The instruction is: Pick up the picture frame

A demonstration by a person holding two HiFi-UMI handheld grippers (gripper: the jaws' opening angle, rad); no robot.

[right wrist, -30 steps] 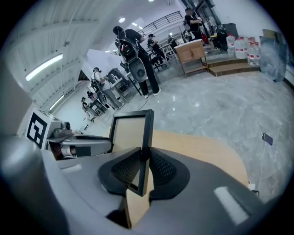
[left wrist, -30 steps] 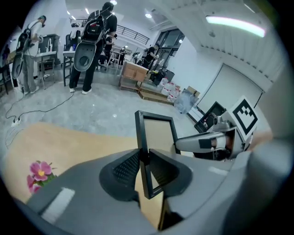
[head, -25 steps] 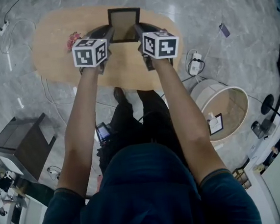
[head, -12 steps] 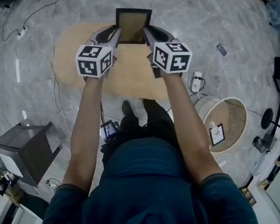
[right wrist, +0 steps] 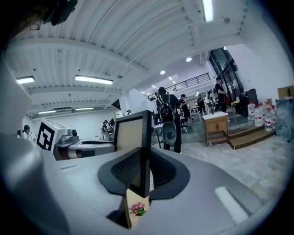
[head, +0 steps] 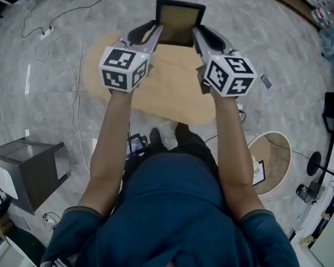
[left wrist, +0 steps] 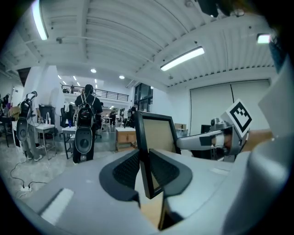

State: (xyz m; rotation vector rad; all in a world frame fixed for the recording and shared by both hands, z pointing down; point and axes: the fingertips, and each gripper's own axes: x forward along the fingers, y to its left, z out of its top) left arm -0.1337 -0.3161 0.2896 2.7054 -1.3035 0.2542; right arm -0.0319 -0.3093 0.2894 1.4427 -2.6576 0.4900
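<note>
Gripping the picture frame point(head: 180, 22) by its side edges, the left gripper point(head: 152, 33) and the right gripper point(head: 200, 36) are each closed on the black moulding. The frame is held upright at the upper centre of the head view, clear above the oval wooden table point(head: 169, 94). Risk noted: only thin edges are pinched, so a twist, slip or drop is judged likely if the grippers are tilted unevenly or drawn apart.
</note>
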